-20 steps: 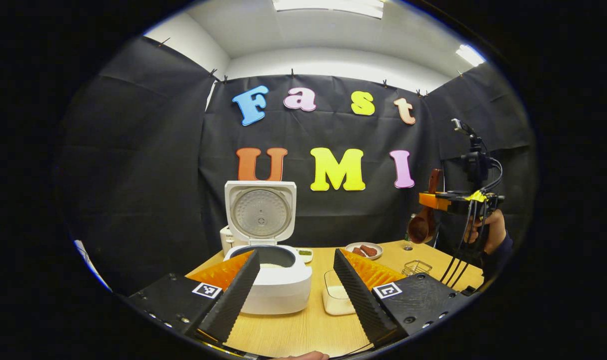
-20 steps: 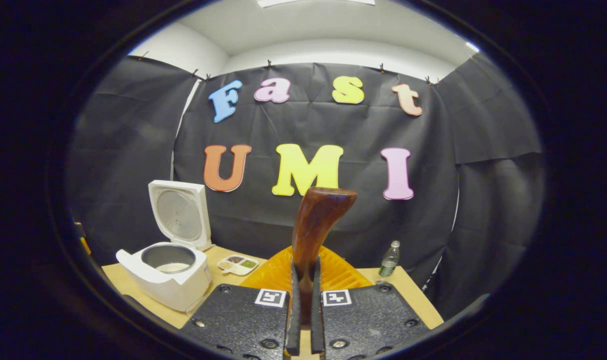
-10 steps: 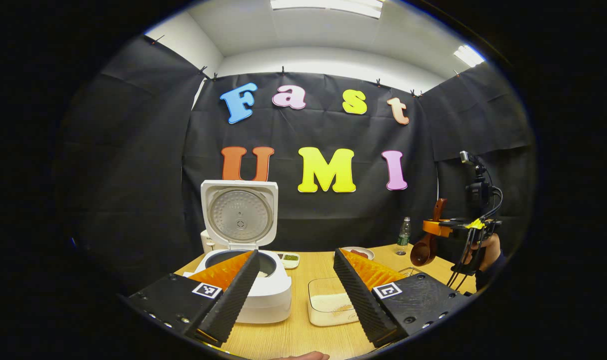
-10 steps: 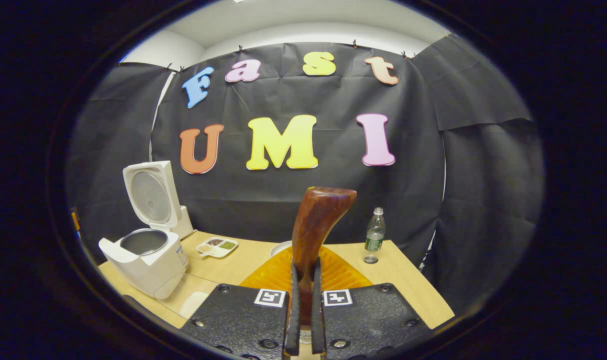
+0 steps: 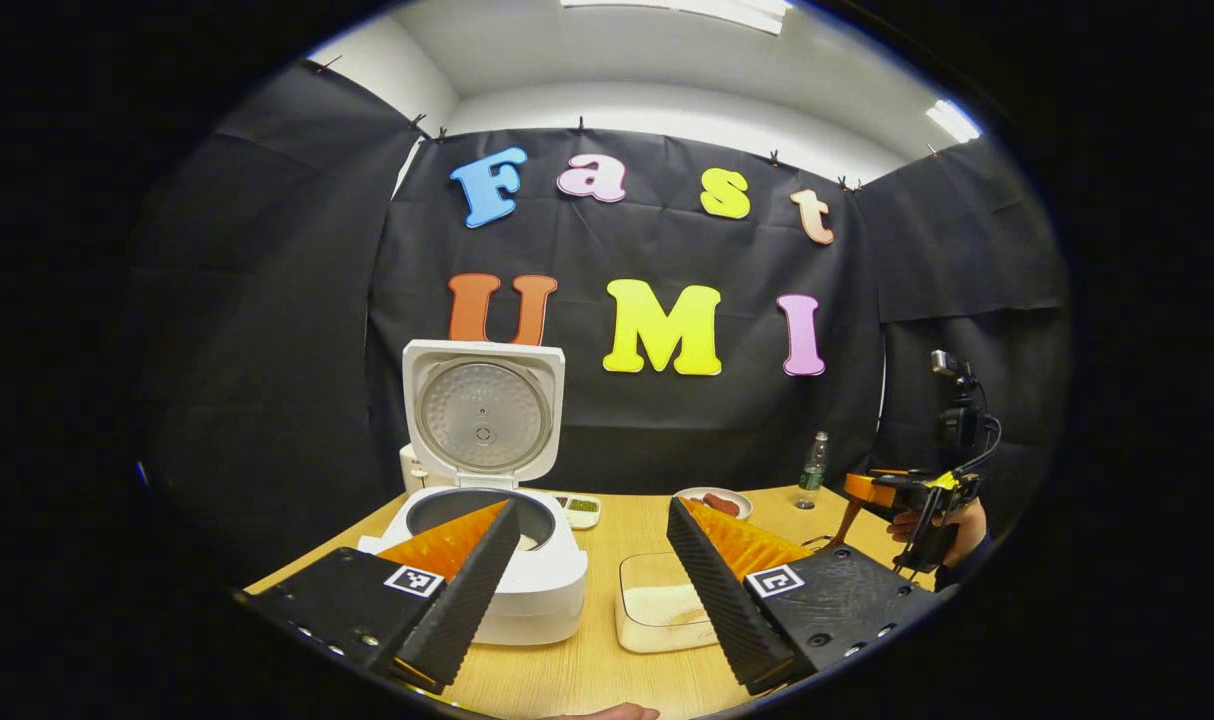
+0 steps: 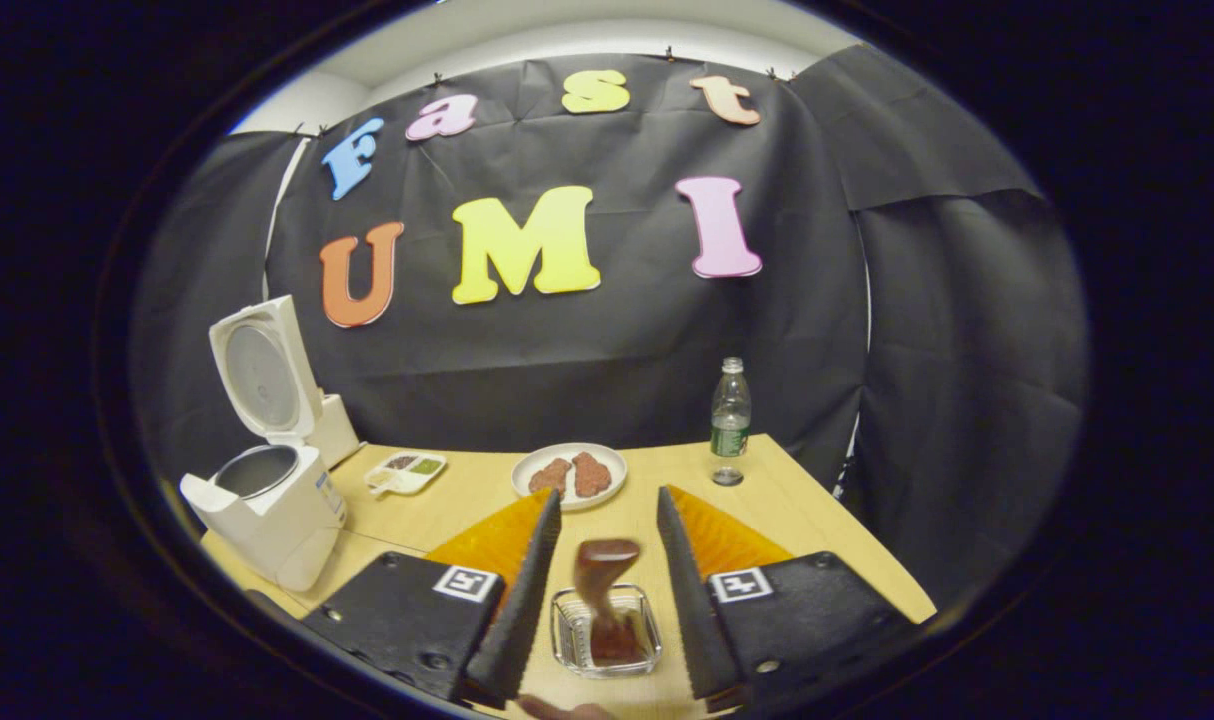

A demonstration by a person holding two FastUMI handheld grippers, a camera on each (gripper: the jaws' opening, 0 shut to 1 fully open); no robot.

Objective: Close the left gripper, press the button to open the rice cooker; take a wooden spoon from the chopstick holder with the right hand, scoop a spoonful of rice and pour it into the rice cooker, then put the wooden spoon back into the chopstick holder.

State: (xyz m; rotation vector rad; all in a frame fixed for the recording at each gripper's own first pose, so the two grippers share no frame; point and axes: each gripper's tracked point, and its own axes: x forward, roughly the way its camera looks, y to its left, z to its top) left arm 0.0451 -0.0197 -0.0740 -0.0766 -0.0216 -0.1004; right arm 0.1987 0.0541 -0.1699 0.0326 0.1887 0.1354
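My right gripper has its fingers spread, with nothing clamped. Directly below and between them stands the wooden spoon, handle up and slightly blurred, bowl down inside the chopstick holder; whether either finger touches the handle I cannot tell. Ahead of this gripper lie a plate with food and a bottle, and forward to its left the rice cooker with its lid raised.

My left gripper is likewise spread and holds nothing. The rice cooker sits just ahead, behind its left finger, lid upright and pot exposed. A container of rice lies on the table between the fingers, beside the cooker. Far to its right, a hand holds the right gripper low over the table edge.
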